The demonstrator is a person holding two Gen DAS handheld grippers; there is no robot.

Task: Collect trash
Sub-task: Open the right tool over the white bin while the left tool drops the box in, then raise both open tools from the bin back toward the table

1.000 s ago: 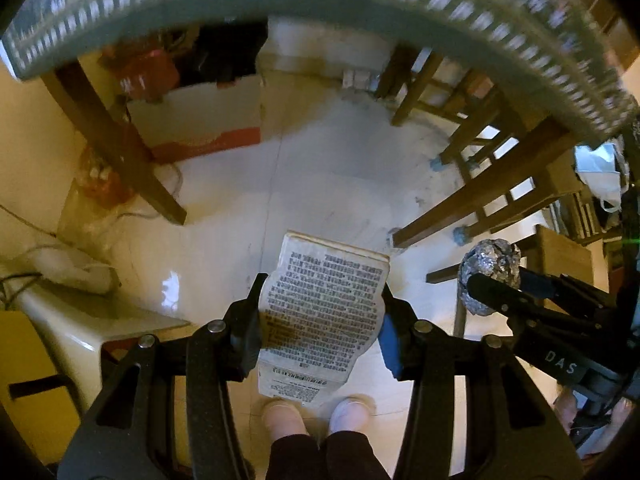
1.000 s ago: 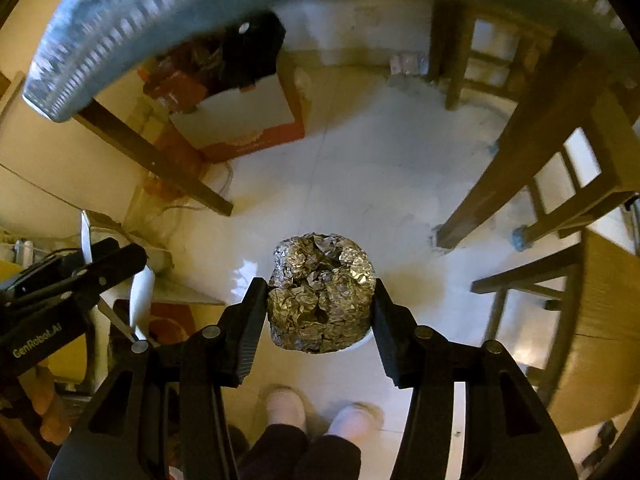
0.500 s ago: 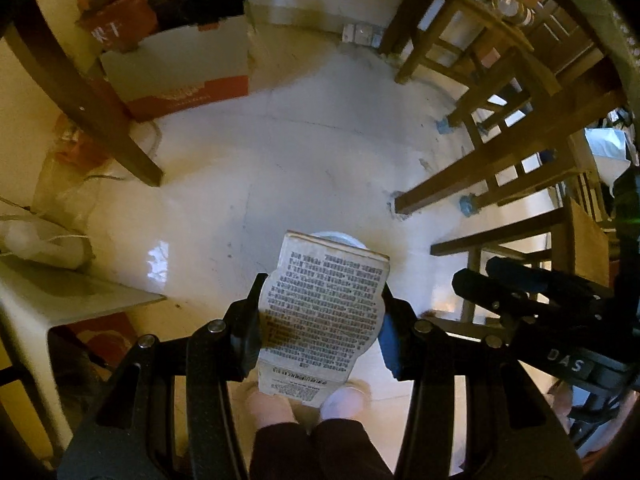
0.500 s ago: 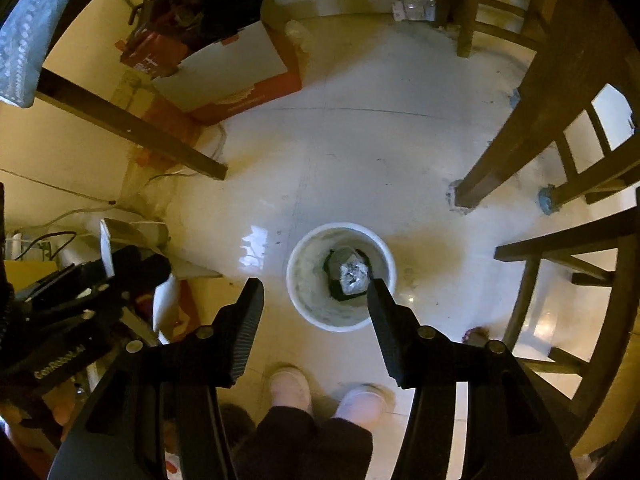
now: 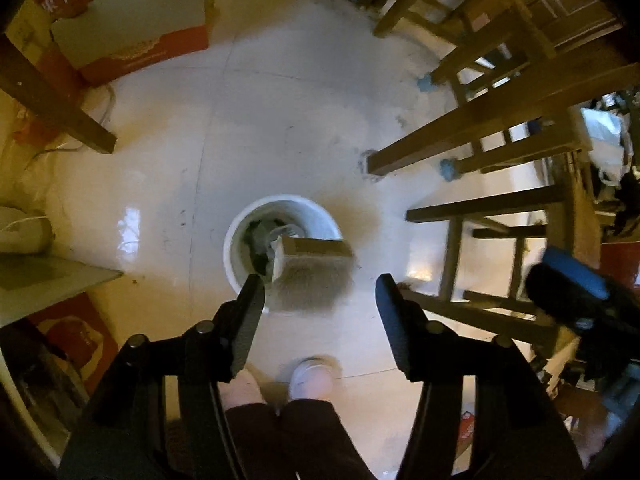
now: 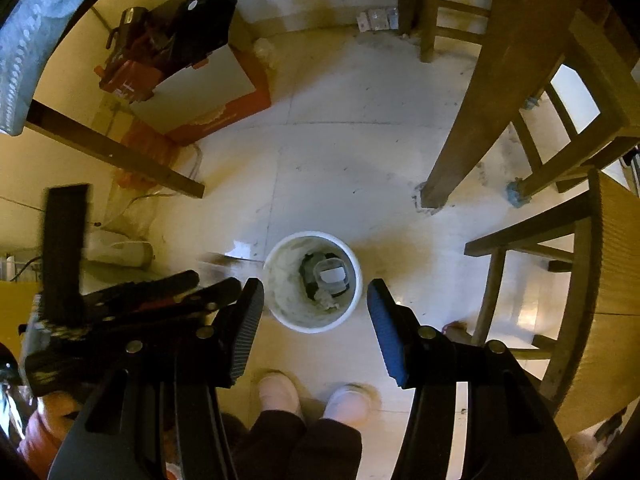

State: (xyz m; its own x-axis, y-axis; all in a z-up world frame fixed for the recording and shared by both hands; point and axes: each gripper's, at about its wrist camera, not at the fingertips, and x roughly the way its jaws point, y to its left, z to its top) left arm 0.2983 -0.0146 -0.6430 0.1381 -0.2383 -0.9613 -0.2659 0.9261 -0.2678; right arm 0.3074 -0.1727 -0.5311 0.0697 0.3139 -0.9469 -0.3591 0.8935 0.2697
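Looking straight down from both wrists at the white bin (image 5: 240,248) on the pale tile floor (image 5: 280,120). My left gripper (image 5: 318,300) has its jaws opening; a flat printed carton (image 5: 310,276) is in the gap just past the fingertips, blurred, touching neither pad as far as I can see, partly over the bin's rim. Can't tell whether it's in the bin. My right gripper (image 6: 314,306) sits about half open, nothing between its pads, right above the bin (image 6: 280,300). Inside the bin I see a clear plastic container (image 6: 330,274) and dark scraps; the rest is too small to tell. Person's shoes (image 6: 312,400) and dark trousers show below the bin. Wooden chair legs (image 6: 460,140) to the right, red-and-white cardboard box (image 6: 224,112) upper left. Left gripper's body shows blurred at the right view's left edge.
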